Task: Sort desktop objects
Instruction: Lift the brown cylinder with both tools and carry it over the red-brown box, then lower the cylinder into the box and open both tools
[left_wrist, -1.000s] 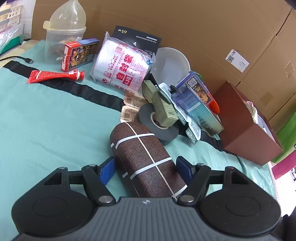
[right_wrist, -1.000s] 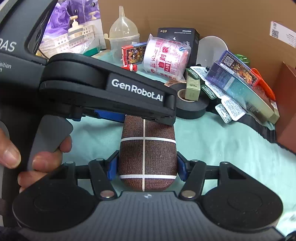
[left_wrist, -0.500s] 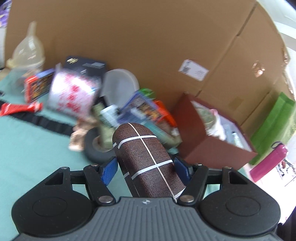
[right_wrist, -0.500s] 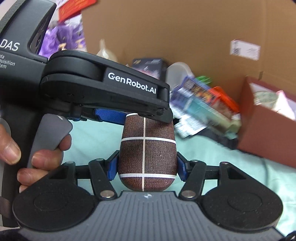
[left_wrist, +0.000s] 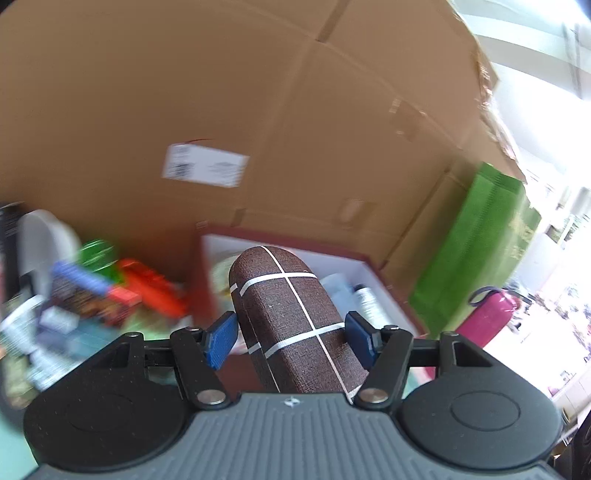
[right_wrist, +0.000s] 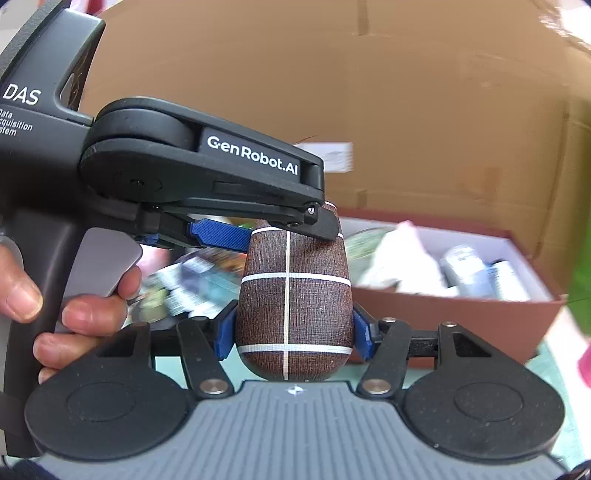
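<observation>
A brown fabric glasses case with white cross lines (left_wrist: 291, 317) is held in the air by both grippers. My left gripper (left_wrist: 291, 334) is shut on its one end; its far tip points over the open dark-red box (left_wrist: 384, 284). My right gripper (right_wrist: 293, 336) is shut on the other end of the case (right_wrist: 291, 295). The left gripper also shows in the right wrist view (right_wrist: 291, 236), clamped across the case's far end. The box (right_wrist: 454, 317) holds bottles and packets.
A blurred pile of small boxes and packets (left_wrist: 92, 299) lies left of the box on the teal cloth. A tall cardboard wall (left_wrist: 221, 110) stands behind. A green bag (left_wrist: 476, 251) and a pink bottle (left_wrist: 487, 321) are to the right.
Both grippers have lifted the glasses case off the teal cloth and carried it right and up, from beside the pile of objects to in front of the red box.
</observation>
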